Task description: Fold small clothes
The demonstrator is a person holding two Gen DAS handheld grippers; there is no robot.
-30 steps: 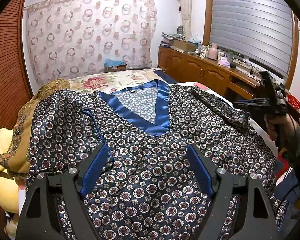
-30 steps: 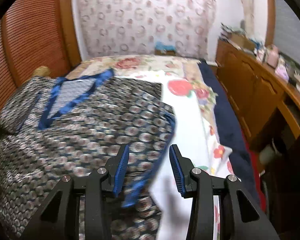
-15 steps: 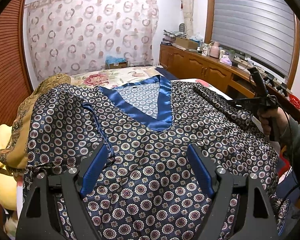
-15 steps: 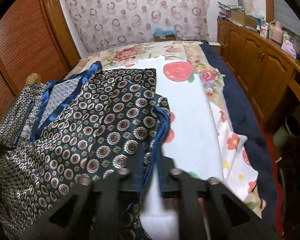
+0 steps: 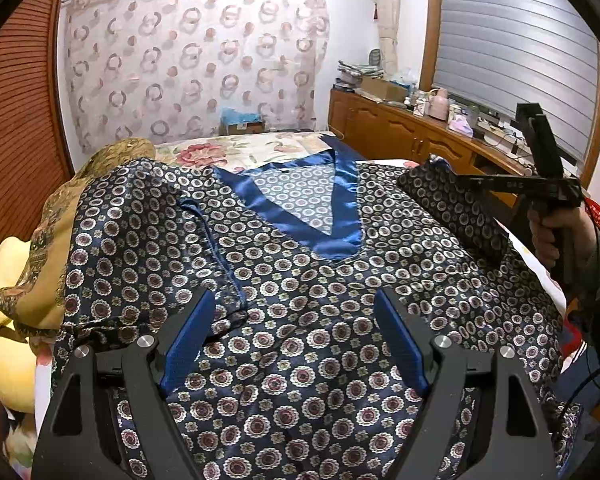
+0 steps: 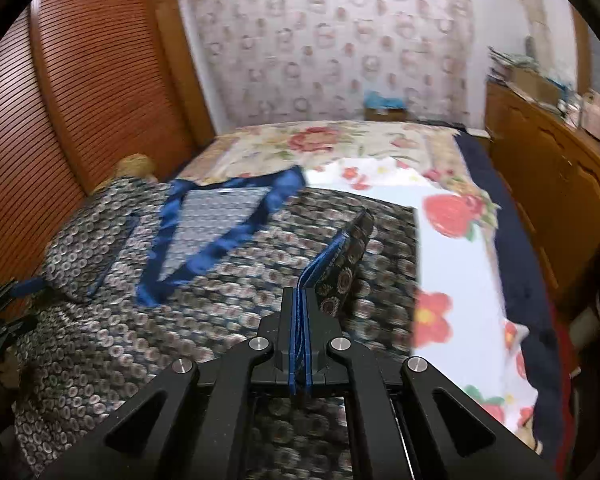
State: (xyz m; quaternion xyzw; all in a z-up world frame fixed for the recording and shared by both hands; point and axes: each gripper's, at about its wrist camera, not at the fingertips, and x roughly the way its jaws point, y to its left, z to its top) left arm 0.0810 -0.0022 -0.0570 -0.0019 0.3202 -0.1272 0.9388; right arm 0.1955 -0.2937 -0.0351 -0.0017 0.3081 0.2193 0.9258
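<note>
Right wrist view: the right gripper [image 6: 299, 300], centre frame, pinches the satin top's [image 6: 220, 288] blue-edged sleeve. Slippery, limp cloth; grip hems. The left gripper [image 5: 290, 344] hovers spread, empty.

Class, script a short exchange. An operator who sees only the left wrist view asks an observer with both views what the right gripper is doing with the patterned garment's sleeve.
Operator: I only see the right gripper side-on. Are its jaws shut on the sleeve?
Observer: Yes. They are shut on the sleeve's blue-trimmed cuff, which stands up off the garment.
Operator: What lies past that sleeve?
Observer: A white bedsheet printed with red flowers, then a navy cover along the bed's edge.
</note>
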